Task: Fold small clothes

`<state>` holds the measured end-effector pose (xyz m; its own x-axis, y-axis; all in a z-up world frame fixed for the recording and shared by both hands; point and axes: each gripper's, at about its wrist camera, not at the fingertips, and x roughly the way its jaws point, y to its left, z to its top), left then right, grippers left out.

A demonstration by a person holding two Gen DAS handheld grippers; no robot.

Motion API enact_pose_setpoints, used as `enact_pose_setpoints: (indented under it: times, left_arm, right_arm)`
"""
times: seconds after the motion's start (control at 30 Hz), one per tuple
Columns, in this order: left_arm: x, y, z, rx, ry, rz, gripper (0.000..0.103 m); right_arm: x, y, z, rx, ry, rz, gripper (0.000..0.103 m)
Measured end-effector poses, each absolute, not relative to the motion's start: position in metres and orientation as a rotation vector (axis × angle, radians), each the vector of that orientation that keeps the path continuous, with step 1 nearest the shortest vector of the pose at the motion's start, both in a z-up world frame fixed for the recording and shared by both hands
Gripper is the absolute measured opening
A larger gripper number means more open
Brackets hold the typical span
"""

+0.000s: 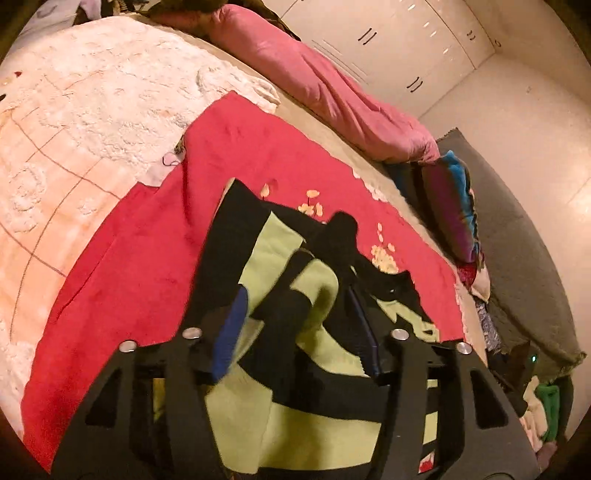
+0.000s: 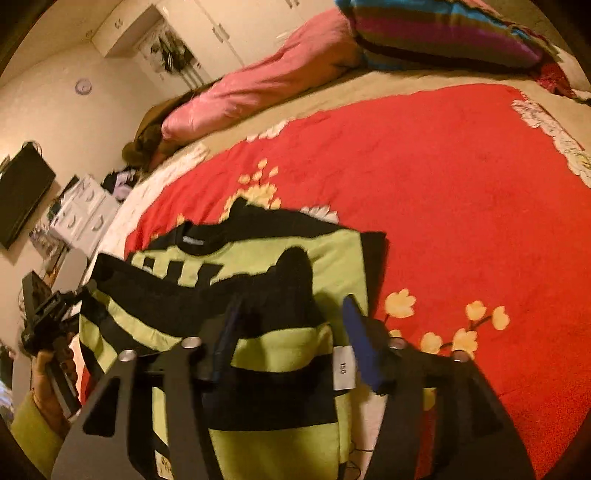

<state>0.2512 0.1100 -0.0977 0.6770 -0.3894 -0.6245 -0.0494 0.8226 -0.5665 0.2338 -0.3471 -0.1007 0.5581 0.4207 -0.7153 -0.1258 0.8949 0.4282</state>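
A small black and lime-green striped shirt (image 1: 280, 369) lies on the red flowered blanket (image 1: 155, 236) on the bed, partly folded over itself. My left gripper (image 1: 295, 321) is open, its blue-padded fingers (image 1: 231, 332) spread over the shirt's cloth, which bunches up between them. My right gripper (image 2: 291, 332) is open too, its fingers (image 2: 360, 343) either side of the shirt's striped hem, by a white size label (image 2: 343, 367). The shirt (image 2: 258, 266) shows its black collar in the right wrist view. The left gripper (image 2: 48, 325) and the hand holding it show at the left there.
A pink duvet (image 1: 332, 85) is rolled along the far side of the bed. A white textured blanket (image 1: 74, 129) lies left of the red one. A striped pillow (image 2: 443, 33) and clothes piles (image 1: 535, 406) sit by the bed's edge. White wardrobes (image 1: 406, 48) stand behind.
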Motion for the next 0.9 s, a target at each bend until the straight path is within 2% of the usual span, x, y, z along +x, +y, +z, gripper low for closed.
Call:
enact_pose_setpoints:
  times: [0.1,0.13,0.17,0.2,0.23,0.27,0.57,0.9]
  left_arm:
    - [0.251,0.103,-0.097,-0.540,0.821,-0.203,0.046]
    - [0.250,0.099,-0.097,-0.513,0.817,-0.196,0.046]
    - [0.246,0.095,-0.095,-0.484,0.804,-0.179,0.045]
    - [0.244,0.091,-0.093,-0.453,0.789,-0.169,0.031]
    - [0.239,0.084,-0.090,-0.413,0.773,-0.160,0.011]
    - [0.237,0.081,-0.088,-0.384,0.765,-0.150,0.006]
    - [0.250,0.080,-0.036,-0.330,0.659,-0.126,0.005]
    - [0.293,0.066,-0.047,-0.219,0.694,-0.057,0.005]
  right_arm:
    - [0.235,-0.344,-0.107,0.337,0.952,0.308,0.055]
    - [0.235,-0.346,-0.109,0.359,0.953,0.306,0.052]
    - [0.236,-0.346,-0.111,0.372,0.955,0.314,0.035]
    - [0.235,-0.346,-0.113,0.379,0.957,0.324,0.029]
    - [0.234,-0.344,-0.112,0.371,0.953,0.322,0.021]
    - [0.232,-0.343,-0.110,0.370,0.945,0.339,0.013]
    - [0.234,-0.355,-0.055,0.442,0.804,0.359,0.013]
    - [0.268,-0.343,-0.076,0.401,0.844,0.252,0.013]
